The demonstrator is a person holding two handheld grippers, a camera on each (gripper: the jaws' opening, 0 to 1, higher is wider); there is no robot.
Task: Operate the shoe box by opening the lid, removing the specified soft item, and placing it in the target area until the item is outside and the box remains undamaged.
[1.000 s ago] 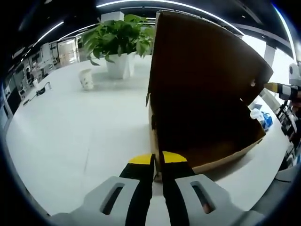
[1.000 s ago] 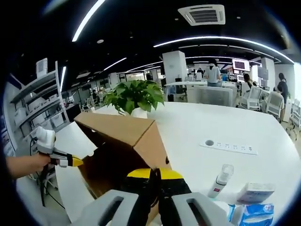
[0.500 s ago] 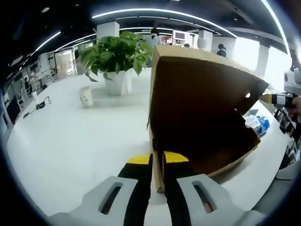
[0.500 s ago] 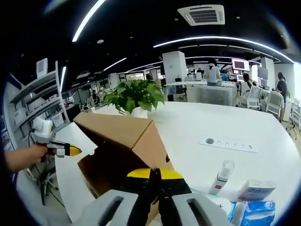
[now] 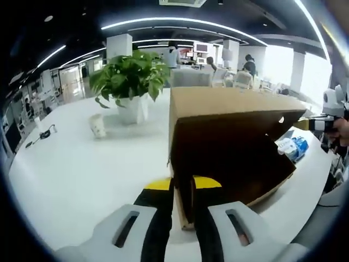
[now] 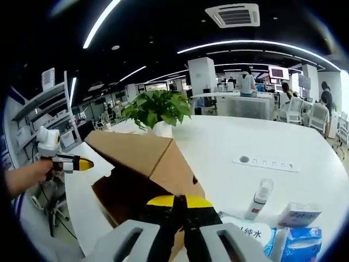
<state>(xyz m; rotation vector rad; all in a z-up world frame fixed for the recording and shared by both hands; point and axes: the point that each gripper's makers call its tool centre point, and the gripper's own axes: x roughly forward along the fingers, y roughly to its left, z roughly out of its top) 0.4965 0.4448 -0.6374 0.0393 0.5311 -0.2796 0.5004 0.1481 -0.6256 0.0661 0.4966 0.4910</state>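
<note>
Shoe box (image 5: 229, 147), brown cardboard, on the white table (image 5: 71, 169): you have its 2 opposite end walls, your left tongs (image 5: 182, 185) clenched on the near edge and your right tongs (image 6: 181, 203) clenched on the far one. The box's long axis runs between them. Soft item: hidden; I cannot tell where it lies.

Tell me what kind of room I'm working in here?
Most likely an open-plan office. The shoe box sits on a large white table with a potted plant; behind it are desks with office chairs, and a ceiling air-conditioning vent.
</note>
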